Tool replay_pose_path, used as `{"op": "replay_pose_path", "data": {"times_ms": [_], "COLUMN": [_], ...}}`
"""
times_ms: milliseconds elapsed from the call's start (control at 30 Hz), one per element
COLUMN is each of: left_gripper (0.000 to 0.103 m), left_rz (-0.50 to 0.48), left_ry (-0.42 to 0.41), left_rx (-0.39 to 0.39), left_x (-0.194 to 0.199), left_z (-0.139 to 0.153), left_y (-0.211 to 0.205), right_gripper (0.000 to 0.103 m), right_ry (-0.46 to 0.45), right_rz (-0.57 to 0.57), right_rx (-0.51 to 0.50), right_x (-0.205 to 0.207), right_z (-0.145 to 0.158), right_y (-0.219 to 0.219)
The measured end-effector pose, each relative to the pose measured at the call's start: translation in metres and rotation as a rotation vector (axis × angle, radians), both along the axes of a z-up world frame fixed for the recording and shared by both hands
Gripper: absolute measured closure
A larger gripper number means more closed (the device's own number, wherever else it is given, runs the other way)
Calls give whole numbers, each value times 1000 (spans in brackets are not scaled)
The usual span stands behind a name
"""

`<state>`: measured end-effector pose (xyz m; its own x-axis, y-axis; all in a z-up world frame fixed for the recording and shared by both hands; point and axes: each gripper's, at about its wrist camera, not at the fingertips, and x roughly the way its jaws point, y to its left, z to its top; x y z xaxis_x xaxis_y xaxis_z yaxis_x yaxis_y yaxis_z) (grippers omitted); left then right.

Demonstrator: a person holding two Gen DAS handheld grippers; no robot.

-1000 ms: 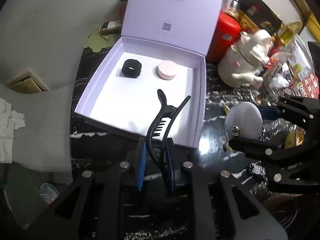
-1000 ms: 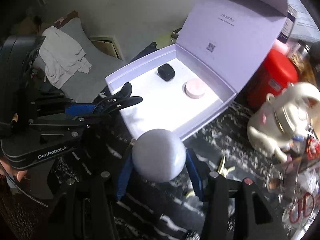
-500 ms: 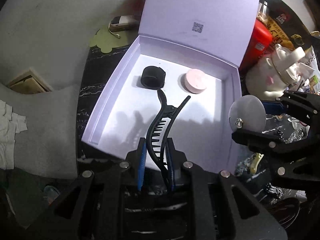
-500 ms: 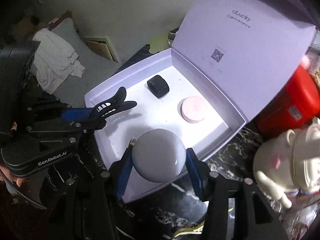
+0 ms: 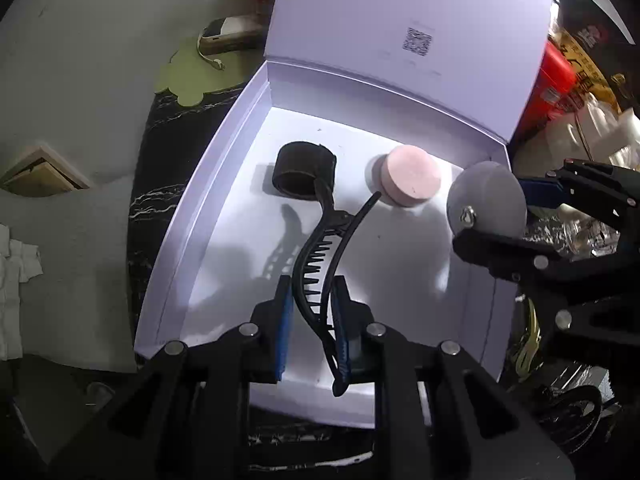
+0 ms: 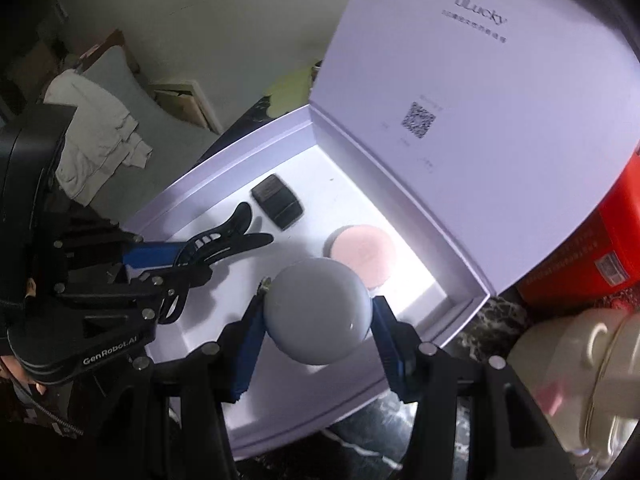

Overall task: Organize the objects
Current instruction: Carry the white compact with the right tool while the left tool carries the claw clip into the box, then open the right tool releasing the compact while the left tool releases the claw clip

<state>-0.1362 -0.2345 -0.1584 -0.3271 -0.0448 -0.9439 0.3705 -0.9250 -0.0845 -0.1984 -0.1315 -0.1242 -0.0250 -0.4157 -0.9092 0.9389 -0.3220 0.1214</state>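
Observation:
An open lilac box (image 5: 188, 216) (image 6: 460, 304) lies on the black marble table with its lid raised. Inside lie a black band roll (image 5: 304, 170) (image 6: 278, 200) and a pink round puff (image 5: 410, 180) (image 6: 362, 246). My left gripper (image 5: 312, 312) is shut on a black hair clip (image 5: 320, 252) (image 6: 224, 242) and holds it over the box's near half. My right gripper (image 6: 316, 316) is shut on a grey round case (image 6: 318, 312) (image 5: 486, 204), over the box's right side beside the puff.
A red canister (image 6: 600, 248) (image 5: 554, 76) stands behind the lid at right. A cream ceramic pot (image 6: 580, 376) sits at right of the box. A green coaster (image 5: 192, 76) and a small device (image 5: 228, 36) lie at the table's far left.
Both grippers have moved forward over the box with their objects. The clip now hangs over the box floor, and the grey case has come in beside the pink puff.

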Motion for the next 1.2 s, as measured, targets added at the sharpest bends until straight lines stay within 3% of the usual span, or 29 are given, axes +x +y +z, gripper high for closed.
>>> {"op": "replay_pose_path", "data": {"times_ms": [367, 1067, 1200], "left_gripper": [85, 85, 85], "left_rz": [32, 60, 74], "left_ry": [-24, -48, -41], "left_rx": [20, 12, 8], "left_x": [-17, -30, -29], "left_z": [-21, -36, -34], "left_y": [-14, -28, -28], "right_gripper": [50, 50, 50], "right_ry": [-10, 24, 33], "right_rz": [-35, -44, -67], "right_rx": [-9, -8, 29], "right_x": [-21, -30, -30], "right_z": [-17, -36, -42], "right_y": [-17, -45, -47]}}
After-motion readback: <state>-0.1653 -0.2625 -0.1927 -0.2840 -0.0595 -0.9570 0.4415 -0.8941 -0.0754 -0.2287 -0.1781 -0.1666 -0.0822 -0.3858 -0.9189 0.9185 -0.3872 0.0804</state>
